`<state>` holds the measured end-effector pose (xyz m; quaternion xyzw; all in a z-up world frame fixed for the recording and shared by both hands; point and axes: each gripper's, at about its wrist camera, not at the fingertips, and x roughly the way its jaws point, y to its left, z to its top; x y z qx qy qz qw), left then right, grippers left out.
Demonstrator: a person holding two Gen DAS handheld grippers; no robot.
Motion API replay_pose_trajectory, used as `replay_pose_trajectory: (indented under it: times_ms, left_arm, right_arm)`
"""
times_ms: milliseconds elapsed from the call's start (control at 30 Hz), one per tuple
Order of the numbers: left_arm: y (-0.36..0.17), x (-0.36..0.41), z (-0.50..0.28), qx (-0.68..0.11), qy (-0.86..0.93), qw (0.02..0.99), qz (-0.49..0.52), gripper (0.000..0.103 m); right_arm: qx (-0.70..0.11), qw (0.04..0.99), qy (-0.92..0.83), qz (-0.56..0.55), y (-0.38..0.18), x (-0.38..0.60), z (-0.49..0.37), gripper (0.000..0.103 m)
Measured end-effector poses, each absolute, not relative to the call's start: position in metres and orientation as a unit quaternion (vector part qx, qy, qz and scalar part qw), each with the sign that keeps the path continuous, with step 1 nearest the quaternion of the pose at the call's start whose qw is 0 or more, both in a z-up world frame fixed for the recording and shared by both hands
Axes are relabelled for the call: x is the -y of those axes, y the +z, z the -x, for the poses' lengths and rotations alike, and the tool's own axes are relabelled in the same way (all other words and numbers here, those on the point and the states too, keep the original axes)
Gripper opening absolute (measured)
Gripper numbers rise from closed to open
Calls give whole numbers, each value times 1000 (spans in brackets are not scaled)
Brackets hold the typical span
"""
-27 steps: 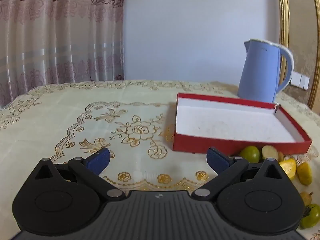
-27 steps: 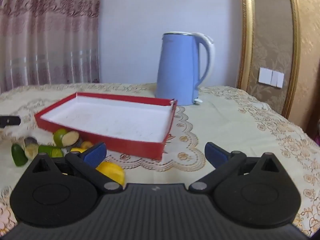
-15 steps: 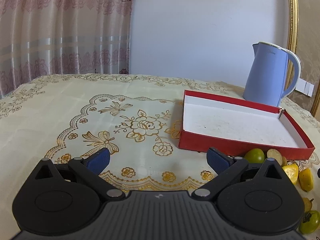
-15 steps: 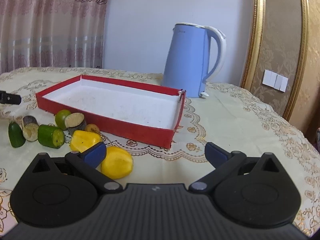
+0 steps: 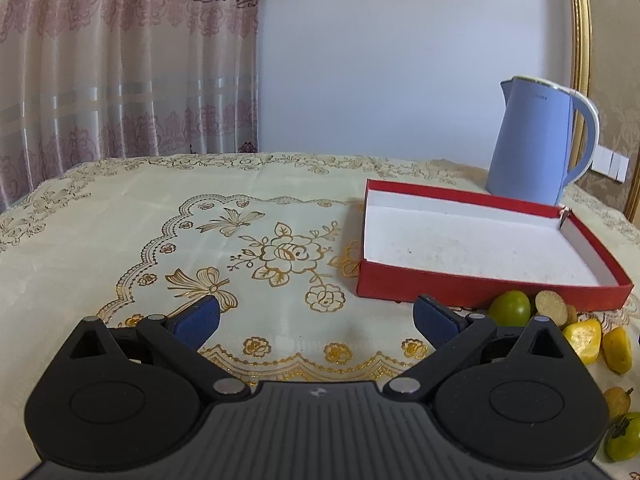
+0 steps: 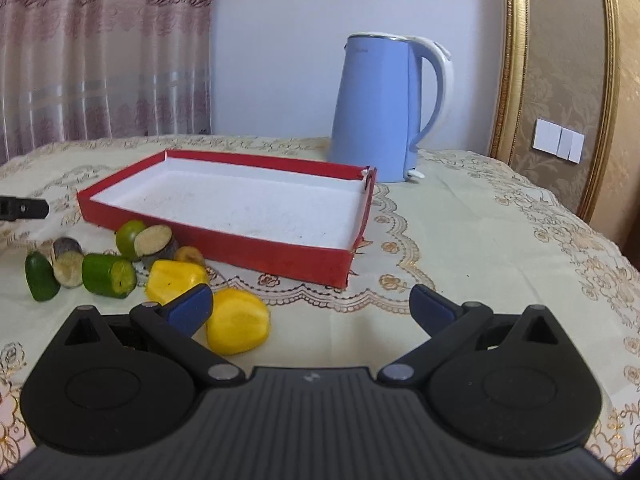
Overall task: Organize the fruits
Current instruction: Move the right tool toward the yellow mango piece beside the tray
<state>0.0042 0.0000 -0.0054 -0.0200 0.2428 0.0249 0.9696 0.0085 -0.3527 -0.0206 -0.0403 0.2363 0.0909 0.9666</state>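
A red box (image 6: 280,258) with a white, empty inside lies on the table; it also shows in the left wrist view (image 5: 460,290). Several fruit pieces lie in front of it: two yellow pieces (image 6: 238,320) (image 6: 176,278), a green cut piece (image 6: 108,276), a round green fruit (image 5: 510,308) and a brown-skinned cut piece (image 6: 154,240). My right gripper (image 6: 310,306) is open and empty, its left finger just beside the near yellow piece. My left gripper (image 5: 316,320) is open and empty over bare cloth, left of the box.
A blue electric kettle (image 6: 380,108) stands behind the box. The table has a cream cloth with gold embroidery (image 5: 280,256). A curtain hangs at the back left, a gold-framed wall panel at the right. The left gripper's tip (image 6: 24,208) shows at the right view's left edge.
Both grippers have risen and tilted so more of the table shows. The right gripper's view has shifted so the yellow pieces sit nearer its left finger. Both stay open.
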Motion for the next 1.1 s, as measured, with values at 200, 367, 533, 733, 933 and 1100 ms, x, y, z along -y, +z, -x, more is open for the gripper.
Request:
replay_pose_trajectory:
  times_ms: [200, 367, 533, 733, 933, 1100]
  left_arm:
    - [-6, 1, -5, -247, 26, 969, 14, 103]
    - [-7, 0, -5, -247, 20, 969, 24, 103]
    - [-7, 0, -7, -247, 18, 968, 29, 103]
    - [-7, 0, -9, -248, 18, 968, 26, 103]
    - [-8, 0, -8, -243, 19, 969, 27, 103]
    - [-4, 1, -2, -240, 8, 971, 21, 103]
  right_arm:
    - [-239, 966, 90, 40, -22, 352, -10, 103]
    - [-247, 964, 89, 38, -23, 352, -12, 103]
    - [-251, 963, 89, 46, -23, 350, -13, 103]
    - [-248, 963, 96, 43, -22, 351, -11, 103]
    - [-238, 964, 109, 38, -17, 353, -9, 88]
    - [-256, 956, 130, 51, -19, 348, -9, 79]
